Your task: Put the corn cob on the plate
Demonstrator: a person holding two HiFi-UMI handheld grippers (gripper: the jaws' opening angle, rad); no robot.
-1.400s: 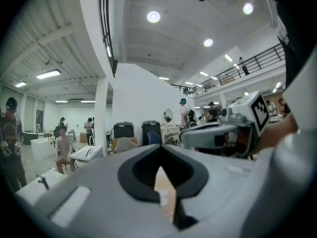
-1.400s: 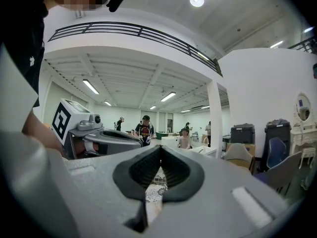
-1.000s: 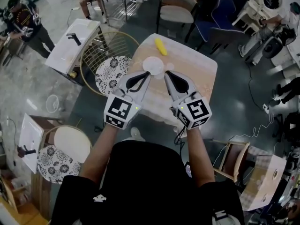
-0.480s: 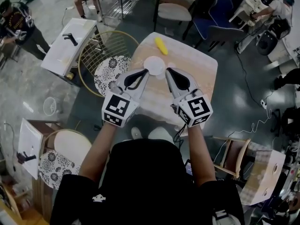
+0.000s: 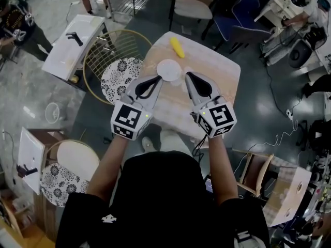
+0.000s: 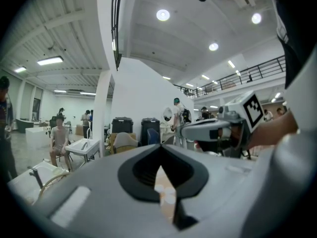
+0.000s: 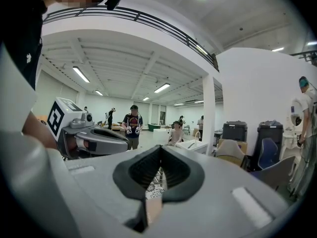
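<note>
A yellow corn cob [image 5: 177,47] lies at the far end of the light wooden table [image 5: 217,92]. Just nearer than it sits a small white plate [image 5: 169,70], with nothing on it. Both of my grippers are held level over the table's near half, side by side. The left gripper [image 5: 159,79] is shut and empty, its tip just short of the plate. The right gripper [image 5: 187,75] is also shut and empty, beside the plate's right edge. The left gripper view shows its jaws [image 6: 160,147] meeting, with the right gripper [image 6: 213,130] alongside. In the right gripper view the jaws [image 7: 159,148] are closed too.
A gold wire chair with a patterned cushion [image 5: 121,76] stands left of the table. Behind it is a white table [image 5: 72,37]. A beige chair [image 5: 192,12] and a blue chair [image 5: 243,14] stand beyond the far edge. A wooden stool [image 5: 256,174] stands at the right. People stand around the hall.
Both grippers have edged forward and slightly down over the table, and both stayed shut. The corn cob and plate have not moved.
</note>
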